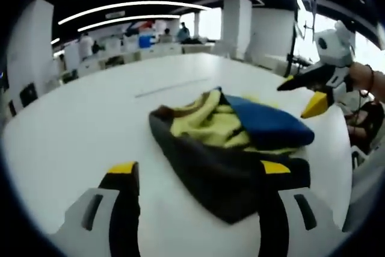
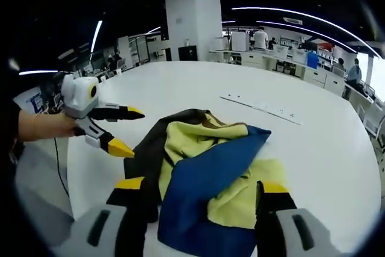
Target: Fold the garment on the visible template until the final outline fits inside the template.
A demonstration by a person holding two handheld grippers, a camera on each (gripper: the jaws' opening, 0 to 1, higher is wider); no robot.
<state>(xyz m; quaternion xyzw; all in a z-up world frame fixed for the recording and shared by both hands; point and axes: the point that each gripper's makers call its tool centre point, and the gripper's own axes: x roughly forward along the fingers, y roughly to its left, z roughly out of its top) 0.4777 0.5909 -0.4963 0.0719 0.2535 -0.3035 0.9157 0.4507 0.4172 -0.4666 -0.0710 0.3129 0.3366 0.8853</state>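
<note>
Garment [image 2: 204, 173] bunched in a heap on table [image 2: 313, 148], straight ahead between both grippers. Right gripper [image 2: 201, 192] spread wide, tips over near edge, closer. Left gripper [image 1: 198, 170] wide too, holding nothing.

White table [image 1: 90, 124], crumpled garment [image 1: 228, 148] lying on it

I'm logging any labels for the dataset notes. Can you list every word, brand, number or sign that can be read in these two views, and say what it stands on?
No text can be read in either view.
The garment shows colour blocks of blue, yellow and dark fabric, no print or label.
The strip on the white table carries small dark marks, too small to read.
The two grippers, left and right, show no lettering.
The background is too blurred.
</note>
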